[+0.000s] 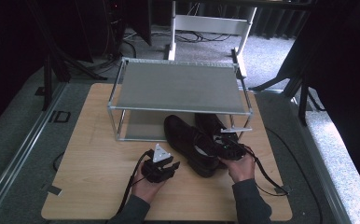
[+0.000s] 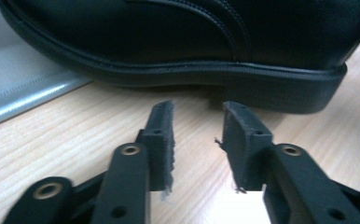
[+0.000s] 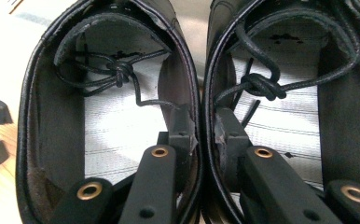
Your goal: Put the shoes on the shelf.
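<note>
High view first: two hands come in from the bottom edge, both forearms in dark sleeves. The left hand cups the left gripper [image 1: 165, 166] low over the wooden table [image 1: 99, 154], its grey three-cornered plate facing up and its tips aimed to the right at the side of the left shoe [image 1: 187, 142]. Seen from the left gripper view, its jaws stand part-way apart with bare wood between them (nothing is gripped), and they stop just short of the shoe's sole and heel [image 2: 262, 88].

The right hand reaches forward at the heels of the pair of black shoes [image 1: 201, 140], which stand side by side on the table, toes pointing under the metal rack [image 1: 180, 86] and onto its lower shelf. The right gripper [image 1: 228, 148] sits at the shoes' heel ends. Its own view shows one finger [image 3: 180, 135] inside each shoe opening, so the jaws pinch the two touching inner walls together; laces lie knotted over the pale insoles [image 3: 108, 135].
</note>
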